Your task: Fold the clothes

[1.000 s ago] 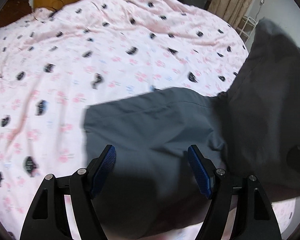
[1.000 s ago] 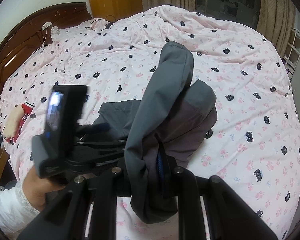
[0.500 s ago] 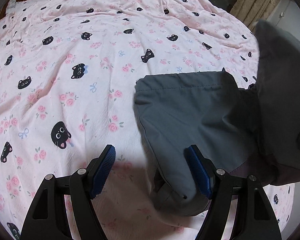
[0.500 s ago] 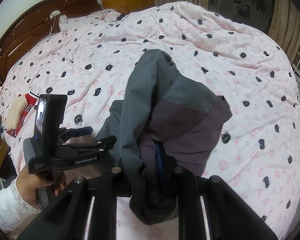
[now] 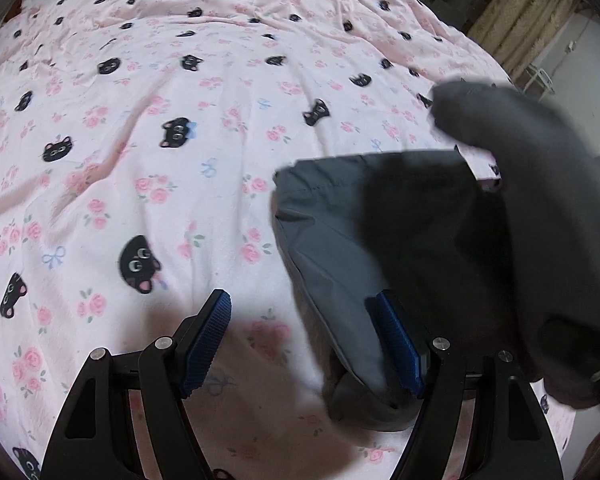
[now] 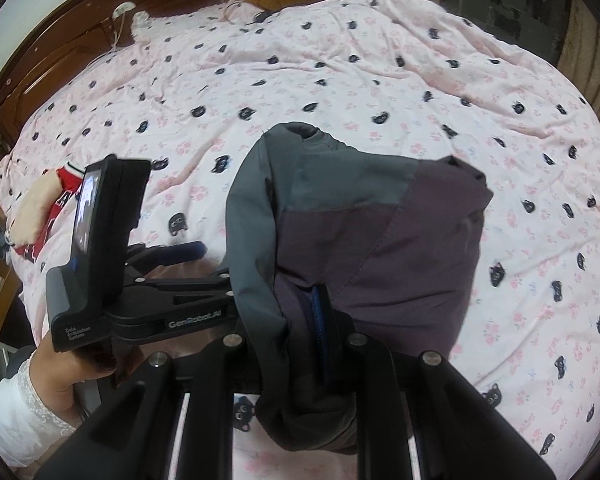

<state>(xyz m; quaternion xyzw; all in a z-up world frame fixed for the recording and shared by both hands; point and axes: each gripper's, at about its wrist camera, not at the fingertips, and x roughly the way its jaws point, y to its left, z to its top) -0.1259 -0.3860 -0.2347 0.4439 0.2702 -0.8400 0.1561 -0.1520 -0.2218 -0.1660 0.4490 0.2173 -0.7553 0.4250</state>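
A grey garment with a purple lining [image 6: 380, 240] hangs bunched from my right gripper [image 6: 304, 320], which is shut on a thick fold of it; one blue pad [image 6: 318, 312] shows in the cloth. The garment's lower part [image 5: 340, 240] drapes onto the pink bedspread [image 5: 140, 160]. My left gripper [image 5: 302, 344] is open just above the bed. Its right pad [image 5: 396, 340] stands over the garment's left edge, its left pad [image 5: 208, 340] over bare bedspread. In the right wrist view the left gripper [image 6: 196, 260] sits left of the hanging cloth, held by a hand [image 6: 60, 376] in a white sleeve.
The bedspread [image 6: 420, 80], printed with black cat faces, fills both views. A dark wooden headboard [image 6: 60, 52] runs along the far left. A red and white item [image 6: 48, 216] lies at the bed's left edge. Curtains [image 6: 592, 60] and a white rack [image 5: 540, 78] stand beyond the far right.
The left gripper has slid left and down, off the middle of the garment to its left edge. The right gripper has carried the bunched garment lower, and its cloth now spreads wider.
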